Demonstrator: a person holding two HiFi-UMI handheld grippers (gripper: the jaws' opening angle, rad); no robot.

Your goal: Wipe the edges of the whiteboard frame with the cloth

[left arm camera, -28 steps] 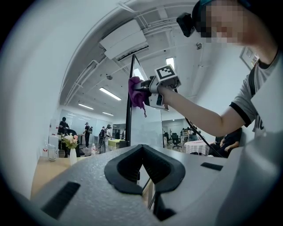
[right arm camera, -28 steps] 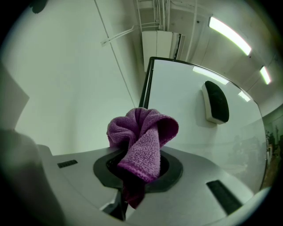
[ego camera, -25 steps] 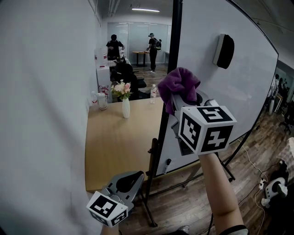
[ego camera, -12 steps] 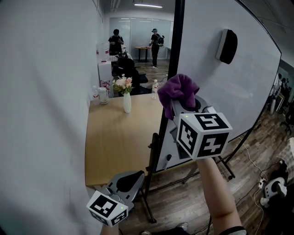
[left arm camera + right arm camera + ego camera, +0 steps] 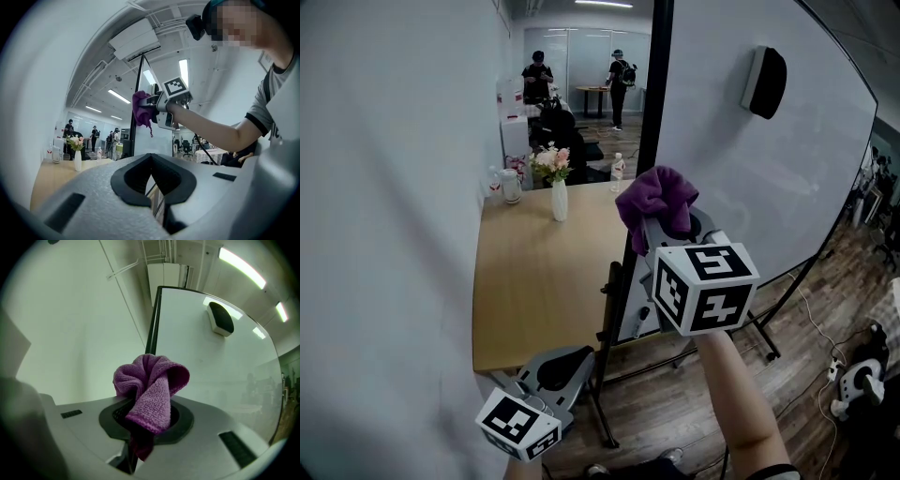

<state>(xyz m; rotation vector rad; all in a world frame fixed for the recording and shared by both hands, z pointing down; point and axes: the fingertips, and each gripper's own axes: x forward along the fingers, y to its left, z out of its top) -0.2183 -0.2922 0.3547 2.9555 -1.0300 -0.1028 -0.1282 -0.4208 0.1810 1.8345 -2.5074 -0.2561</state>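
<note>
Purple cloth point(image 5: 659, 199) is bunched in my right hand-held gripper point(image 5: 143, 416). The jaws are clamped on its lower folds, so a fat wad sticks out past the tips. I judge that is deliberate: the soft wad meets the frame, not the hard jaws. The cloth sits at the black vertical edge of the whiteboard frame point(image 5: 652, 112), about mid-height and level with the far end of the bench point(image 5: 534, 281). From the head view it overlaps the edge and in the right gripper view the frame rises straight behind it, so it looks pressed on or just beside. I can't confirm contact. My guess is a wipe along this left edge is under way. My right forearm reaches up and forward from the lower right with the elbow low. The gripper tilts up and left toward the frame, its marker cube facing me. My left hand-held gripper point(image 5: 558, 370) hangs low near the bottom of the view, beside the wall point(image 5: 384, 234) and apart from the frame. It points upward with jaws closed together on nothing, idle. The eraser point(image 5: 766, 82) is parked high on the board face, well clear of the cloth. A vase of flowers point(image 5: 557, 202) stands on the bench behind the frame, not involved.
</note>
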